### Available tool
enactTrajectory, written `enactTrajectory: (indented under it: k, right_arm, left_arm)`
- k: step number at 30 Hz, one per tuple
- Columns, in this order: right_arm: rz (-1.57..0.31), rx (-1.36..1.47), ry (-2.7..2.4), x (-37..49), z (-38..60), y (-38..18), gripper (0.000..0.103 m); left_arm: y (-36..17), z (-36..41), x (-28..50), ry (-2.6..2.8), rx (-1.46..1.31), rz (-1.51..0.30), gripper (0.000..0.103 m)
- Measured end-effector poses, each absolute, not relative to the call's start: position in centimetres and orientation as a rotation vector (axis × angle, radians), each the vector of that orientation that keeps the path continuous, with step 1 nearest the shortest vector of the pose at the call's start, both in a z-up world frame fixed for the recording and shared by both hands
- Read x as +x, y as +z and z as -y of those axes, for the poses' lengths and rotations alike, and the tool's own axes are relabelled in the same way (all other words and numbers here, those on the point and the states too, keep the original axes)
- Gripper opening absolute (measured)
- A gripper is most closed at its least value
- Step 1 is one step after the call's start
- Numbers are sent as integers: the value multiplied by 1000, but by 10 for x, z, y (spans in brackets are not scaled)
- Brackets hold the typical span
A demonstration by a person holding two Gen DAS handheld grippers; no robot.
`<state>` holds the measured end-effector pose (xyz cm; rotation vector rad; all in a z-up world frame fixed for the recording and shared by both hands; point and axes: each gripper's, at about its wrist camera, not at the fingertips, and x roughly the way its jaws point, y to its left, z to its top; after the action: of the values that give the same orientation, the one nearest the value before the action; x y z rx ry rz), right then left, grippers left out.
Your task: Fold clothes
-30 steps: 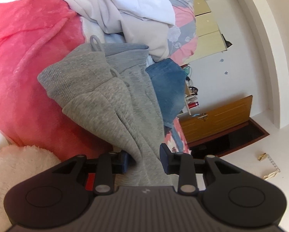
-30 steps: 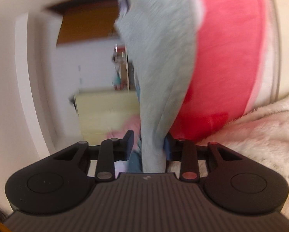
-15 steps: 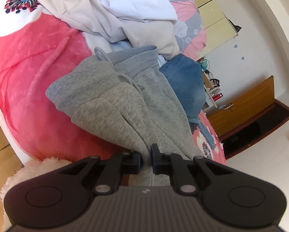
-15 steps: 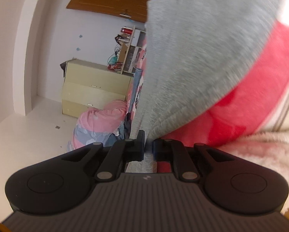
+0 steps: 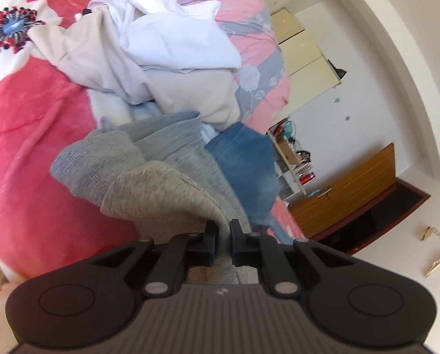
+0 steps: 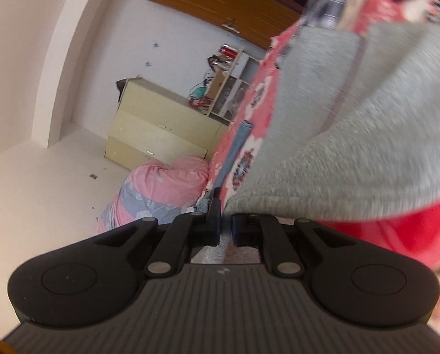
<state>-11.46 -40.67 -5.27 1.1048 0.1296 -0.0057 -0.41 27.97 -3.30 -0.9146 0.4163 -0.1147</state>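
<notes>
Two grips clenched on gray sweatpants (image 5: pixel 161 183): left gripper (image 5: pixel 223 243) and right gripper (image 6: pixel 225 230) each pinching fabric; long axis running forward from left, up-right from right.

both views bright, even daylight; no hard shadows. white walls (image 5: pixel 376 67) near overexposed, slightly washed. strong fisheye bending at edges: wall corners and wooden door (image 6: pixel 220 3) curve. left wrist view mildly soft. right wrist view shows motion blur, heaviest on grey garment (image 6: pixel 367 147) at right; dresser (image 6: pixel 161 132) fairly sharp. dark vignette in corners.
</notes>
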Motion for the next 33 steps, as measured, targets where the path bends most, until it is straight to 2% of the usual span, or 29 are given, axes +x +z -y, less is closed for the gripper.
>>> enactTrajectory:
  k: [9, 13, 15, 16, 17, 19, 22, 24, 27, 29, 33]
  right_arm:
    - [-132, 1023, -8, -53, 428, -11, 6]
    - [-189, 1021, -27, -6, 444, -7, 6]
    - [-244, 1039, -40, 31, 458, -11, 5]
    - [-275, 1057, -46, 52, 465, -16, 6]
    - [-311, 1085, -47, 78, 471, -26, 9]
    - [-394, 1135, -48, 130, 483, -52, 12]
    - [-544, 1283, -105, 182, 498, -100, 38]
    - [-587, 1369, -114, 193, 500, -124, 38]
    - [-548, 1355, -84, 187, 498, -119, 45]
    - [-516, 1333, -75, 174, 495, -108, 53]
    - [-478, 1261, -56, 138, 482, -76, 60]
  left_arm:
    - [-10, -279, 46, -157, -916, -357, 10]
    - [1, -274, 112, -152, -855, -428, 10]
    - [5, -272, 151, -150, -817, -471, 13]
    - [1, -271, 173, -153, -797, -485, 20]
    - [-6, -270, 193, -150, -777, -494, 32]
    - [-21, -268, 232, -132, -744, -509, 38]
    - [-41, -276, 248, -97, -827, -514, 39]
    - [-42, -282, 238, -110, -859, -470, 43]
    - [-36, -289, 220, -116, -864, -410, 48]
    - [-24, -296, 202, -117, -840, -387, 53]
    - [-3, -307, 159, -114, -798, -419, 61]
